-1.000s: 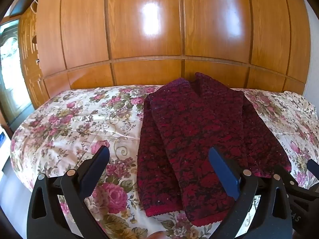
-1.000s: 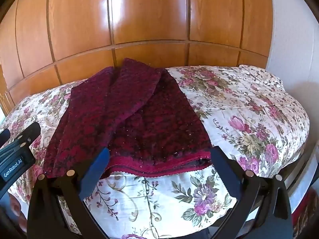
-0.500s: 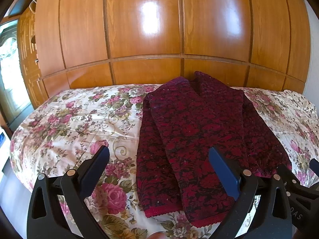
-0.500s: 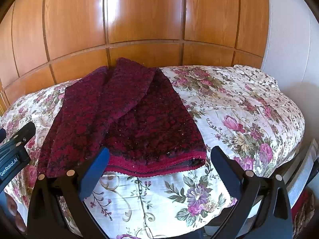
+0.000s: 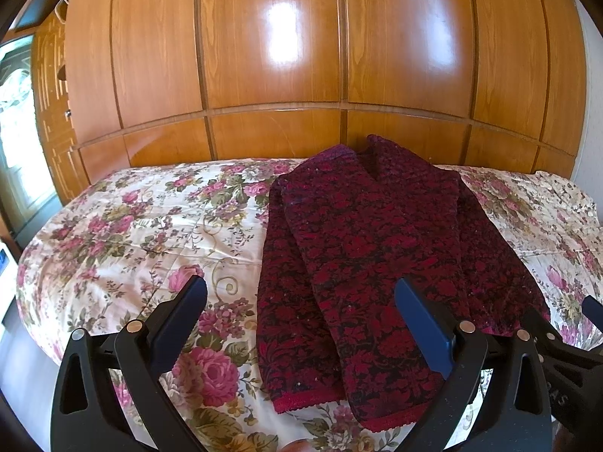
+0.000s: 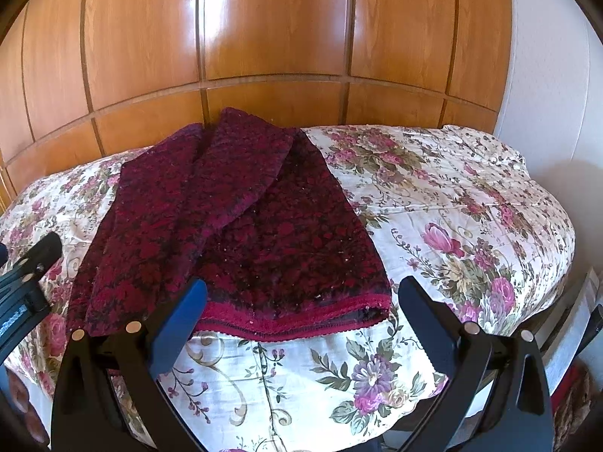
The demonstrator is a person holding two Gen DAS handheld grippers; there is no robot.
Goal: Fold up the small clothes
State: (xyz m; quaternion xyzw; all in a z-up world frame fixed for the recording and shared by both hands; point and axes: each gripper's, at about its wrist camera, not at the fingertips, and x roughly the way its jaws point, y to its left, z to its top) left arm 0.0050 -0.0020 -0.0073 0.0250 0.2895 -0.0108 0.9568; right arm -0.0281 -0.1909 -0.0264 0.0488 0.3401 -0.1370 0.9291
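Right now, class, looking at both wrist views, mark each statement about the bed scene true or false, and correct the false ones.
1. The dark red patterned garment lies on the floral bedspread. True.
2. The left tongs are shut on the garment. False: they are open and hold nothing.
3. The right tongs are open. True.
4. A wooden panelled wall stands behind the bed. True.
5. The garment lies as one flat layer. False: side parts are folded over the middle.
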